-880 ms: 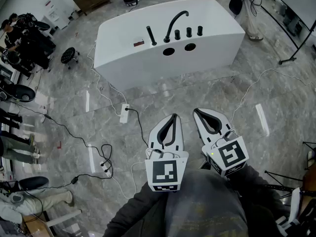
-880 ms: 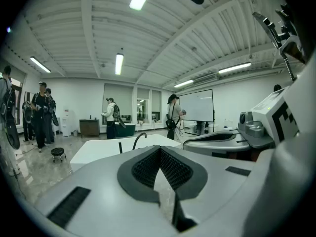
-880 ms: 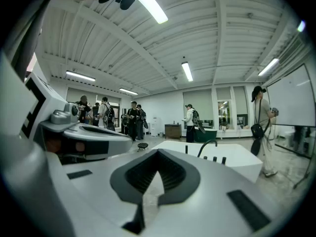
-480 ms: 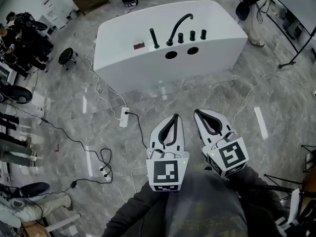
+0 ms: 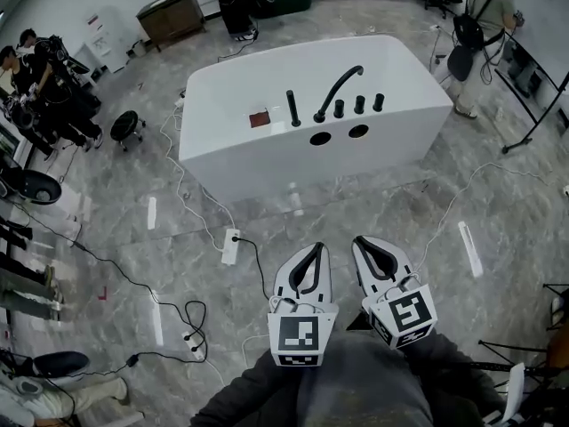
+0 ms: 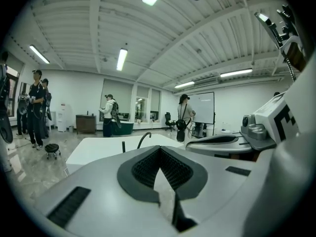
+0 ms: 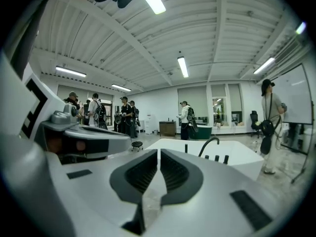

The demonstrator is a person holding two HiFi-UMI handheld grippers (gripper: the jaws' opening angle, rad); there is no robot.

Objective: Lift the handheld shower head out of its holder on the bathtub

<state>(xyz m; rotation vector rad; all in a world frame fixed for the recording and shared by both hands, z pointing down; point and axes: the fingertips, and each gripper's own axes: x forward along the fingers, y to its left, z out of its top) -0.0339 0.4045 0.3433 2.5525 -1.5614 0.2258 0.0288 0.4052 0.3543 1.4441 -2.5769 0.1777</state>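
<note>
- We see the white bathtub [image 5: 222, 123] in the upper middle of the head view: a smooth, glossy block with rounded corners and a flat deck.
- On that deck the handheld shower head [image 5: 292, 109] is a slim black rod standing upright in its holder. It is just left of the arched black spout [image 5: 340, 89].
- Three stubby black knobs [image 5: 359, 104] line up right of the spout. Two dark oval openings [image 5: 320, 138] sit below them.
- The left gripper [image 5: 316, 248], at the lower middle, has a hard white shell and ribbed black pads [image 6: 146, 168]. Its jaws meet at the tips with nothing between them.
- The right gripper [image 5: 358, 241] lies just beside it and is built the same. We see its jaws together too, with nothing in them.
- Both grippers are well apart from the bathtub.
- The floor [image 5: 427, 203] is polished grey stone with pale veins.
- Thin cables [image 5: 178, 185] snake across the floor to a white power strip [image 5: 231, 245].
</note>
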